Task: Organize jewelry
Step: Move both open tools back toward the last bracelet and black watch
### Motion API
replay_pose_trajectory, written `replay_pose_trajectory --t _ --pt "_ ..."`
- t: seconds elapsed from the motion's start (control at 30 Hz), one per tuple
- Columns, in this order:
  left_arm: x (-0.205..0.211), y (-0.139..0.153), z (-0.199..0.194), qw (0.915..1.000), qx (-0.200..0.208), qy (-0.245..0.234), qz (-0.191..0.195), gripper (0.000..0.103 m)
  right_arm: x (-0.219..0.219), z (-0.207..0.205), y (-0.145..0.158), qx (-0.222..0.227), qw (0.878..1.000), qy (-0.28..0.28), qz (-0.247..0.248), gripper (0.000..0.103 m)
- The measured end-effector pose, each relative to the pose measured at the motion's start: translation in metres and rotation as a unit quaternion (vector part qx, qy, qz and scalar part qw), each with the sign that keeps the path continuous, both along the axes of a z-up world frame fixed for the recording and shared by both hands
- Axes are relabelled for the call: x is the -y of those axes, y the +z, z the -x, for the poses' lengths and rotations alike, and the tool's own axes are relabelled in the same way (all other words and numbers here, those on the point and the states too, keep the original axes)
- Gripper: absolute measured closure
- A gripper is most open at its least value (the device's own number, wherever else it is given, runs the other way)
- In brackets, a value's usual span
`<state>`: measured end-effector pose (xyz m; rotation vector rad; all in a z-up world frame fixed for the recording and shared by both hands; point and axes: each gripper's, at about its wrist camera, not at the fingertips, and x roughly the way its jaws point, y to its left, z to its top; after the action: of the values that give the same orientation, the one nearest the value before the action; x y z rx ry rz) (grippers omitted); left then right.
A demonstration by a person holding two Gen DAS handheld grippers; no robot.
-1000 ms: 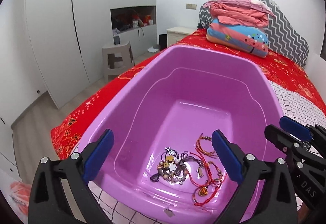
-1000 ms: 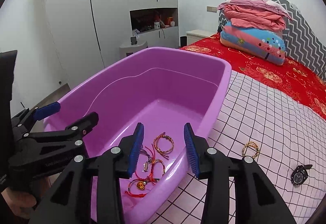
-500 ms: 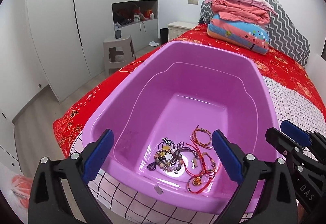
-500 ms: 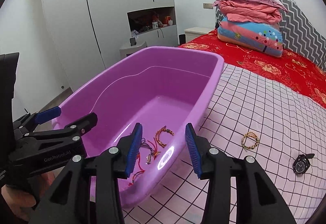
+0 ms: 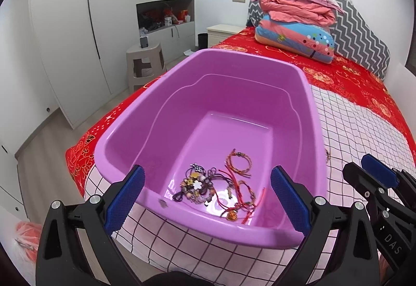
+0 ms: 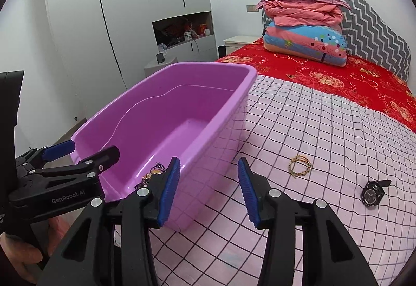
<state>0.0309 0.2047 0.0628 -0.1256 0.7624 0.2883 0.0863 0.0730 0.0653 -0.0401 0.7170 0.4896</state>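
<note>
Purple tub [image 5: 309, 130] holds your tangled bracelets [image 5: 218, 187]; a gold bracelet [image 6: 299, 166] and watch [image 6: 373, 194] lie on the checked sheet [image 6: 325, 130]. Your left gripper [image 5: 206, 195] and right gripper [image 6: 208, 190] both gape open, holding nothing.

Left gripper [image 5: 206, 197] at lower centre of its frame, fingers [image 5: 124, 199] spread wide, nothing between; right gripper [image 6: 208, 191] lower centre, fingers [image 6: 169, 191] parted, nothing held.

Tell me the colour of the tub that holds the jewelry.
The tub is purple; the left wrist view shows it best.
</note>
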Motion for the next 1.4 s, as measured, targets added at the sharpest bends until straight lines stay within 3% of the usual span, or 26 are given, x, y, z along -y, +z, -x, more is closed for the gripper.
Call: replay_pose_trajectory --t 0.93,1.4 --pt "0.111 0.014 0.018 0.9954 -0.002 -0.096 -0.002 0.007 0.111 0.049 0.008 0.008 0.997 -0.077 -0.030 0.056" --pt "0.159 -0.018 0.017 0.9893 -0.031 -0.141 0.025 0.006 0.174 0.064 -0.022 -0.024 0.991 -0.128 -0.028 0.049"
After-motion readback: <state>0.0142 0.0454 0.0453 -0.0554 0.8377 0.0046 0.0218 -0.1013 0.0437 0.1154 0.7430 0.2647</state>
